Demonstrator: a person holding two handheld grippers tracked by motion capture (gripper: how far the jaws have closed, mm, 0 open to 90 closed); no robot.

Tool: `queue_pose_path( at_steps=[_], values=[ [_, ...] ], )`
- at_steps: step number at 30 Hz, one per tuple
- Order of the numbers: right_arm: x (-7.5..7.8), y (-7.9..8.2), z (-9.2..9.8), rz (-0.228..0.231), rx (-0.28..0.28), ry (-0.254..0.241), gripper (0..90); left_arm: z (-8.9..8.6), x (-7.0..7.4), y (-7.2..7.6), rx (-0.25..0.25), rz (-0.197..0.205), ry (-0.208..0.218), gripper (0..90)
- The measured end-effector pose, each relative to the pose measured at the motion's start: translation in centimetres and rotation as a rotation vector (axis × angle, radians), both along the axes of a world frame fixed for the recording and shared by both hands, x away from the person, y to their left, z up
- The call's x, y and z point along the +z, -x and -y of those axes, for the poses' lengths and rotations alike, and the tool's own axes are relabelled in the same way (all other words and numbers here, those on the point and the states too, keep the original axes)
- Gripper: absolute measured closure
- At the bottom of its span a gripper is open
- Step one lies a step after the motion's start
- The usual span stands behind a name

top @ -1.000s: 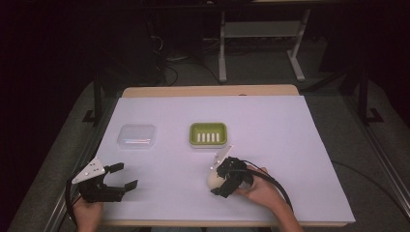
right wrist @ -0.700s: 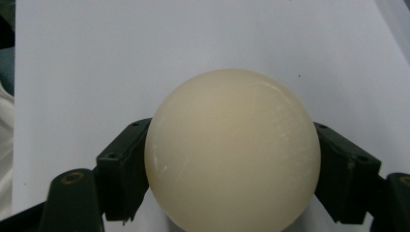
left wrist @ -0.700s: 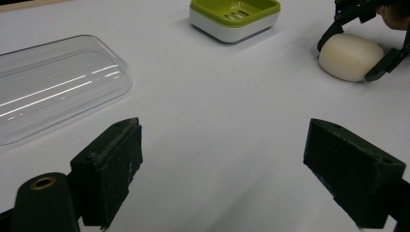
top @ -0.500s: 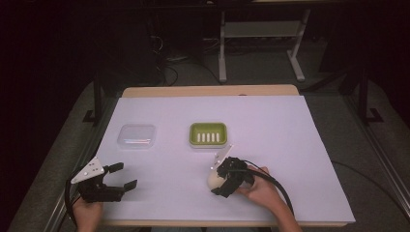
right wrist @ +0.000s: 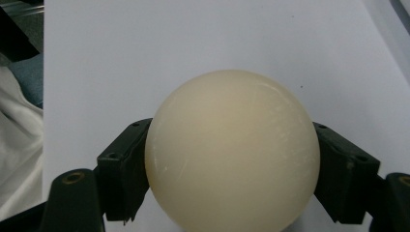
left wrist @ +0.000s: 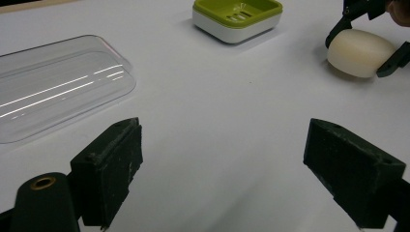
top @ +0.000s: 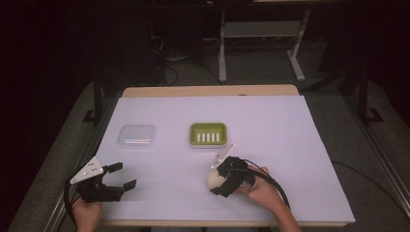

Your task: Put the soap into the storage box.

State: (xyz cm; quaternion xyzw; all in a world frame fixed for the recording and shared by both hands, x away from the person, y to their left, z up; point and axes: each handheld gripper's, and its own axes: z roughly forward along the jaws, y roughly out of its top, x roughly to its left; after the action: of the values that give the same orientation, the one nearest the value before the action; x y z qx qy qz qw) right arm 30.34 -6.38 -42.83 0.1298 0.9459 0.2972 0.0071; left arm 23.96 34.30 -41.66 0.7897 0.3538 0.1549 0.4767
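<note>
A cream oval soap bar (top: pixel 213 178) (left wrist: pixel 360 52) (right wrist: pixel 232 150) lies on the white table sheet in the front middle. My right gripper (top: pixel 217 178) (right wrist: pixel 234 174) is shut on the soap bar, one jaw pressed against each end. A green soap dish (top: pixel 208 126) (left wrist: pixel 237 12) with a white base and slotted floor stands just beyond it. To the dish's left lies a clear plastic lid (top: pixel 137 136) (left wrist: pixel 53 82), flat on the sheet. My left gripper (top: pixel 124 175) (left wrist: pixel 232 169) rests open near the front left edge, with nothing between its jaws.
The white sheet (top: pixel 270 125) covers most of the wooden table. A metal stand (top: pixel 261 34) and cables sit on the dark floor beyond the far edge. The person's hands come in at the front edge.
</note>
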Motion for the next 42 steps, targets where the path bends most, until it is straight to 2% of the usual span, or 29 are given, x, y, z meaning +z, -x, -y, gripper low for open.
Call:
queue_pose_path(
  at_steps=[3, 5, 8, 11, 14, 19, 26, 35, 42],
  values=[
    [0.2, 0.0, -0.1, 0.011, 0.006, 0.006, 23.2, 0.0, 0.0, 0.0, 0.002, -0.003, 0.002, 13.3],
    [0.3, 0.0, -0.1, -0.003, 0.004, 0.001, 23.2, -0.1, 0.0, 0.0, 0.003, -0.002, 0.001, 13.3],
    [0.6, -0.2, -0.1, -0.002, 0.016, 0.011, 23.2, -0.1, 0.0, 0.0, 0.006, -0.003, 0.0, 13.3],
    [1.3, -0.3, 0.0, -0.005, 0.023, -0.008, 23.3, -0.1, 0.0, 0.1, 0.006, -0.002, 0.0, 13.3],
    [2.2, -0.6, 0.0, 0.005, 0.031, -0.007, 23.2, -0.1, 0.0, 0.1, 0.006, -0.002, 0.001, 13.3],
    [2.9, -0.9, -0.1, 0.0, 0.036, -0.009, 23.3, 0.0, 0.0, 0.1, 0.005, -0.002, 0.0, 13.3],
    [4.1, -1.9, -0.4, -0.011, 0.055, -0.024, 23.3, -0.1, 0.0, 0.1, 0.007, -0.001, 0.002, 13.3],
    [5.3, -2.8, -0.3, -0.005, 0.05, -0.048, 23.3, -0.1, 0.0, 0.0, 0.004, 0.002, 0.0, 13.3],
    [5.8, -3.9, -0.6, -0.009, 0.051, -0.039, 23.3, 0.1, 0.0, 0.0, 0.003, -0.001, 0.005, 13.3]
  ],
)
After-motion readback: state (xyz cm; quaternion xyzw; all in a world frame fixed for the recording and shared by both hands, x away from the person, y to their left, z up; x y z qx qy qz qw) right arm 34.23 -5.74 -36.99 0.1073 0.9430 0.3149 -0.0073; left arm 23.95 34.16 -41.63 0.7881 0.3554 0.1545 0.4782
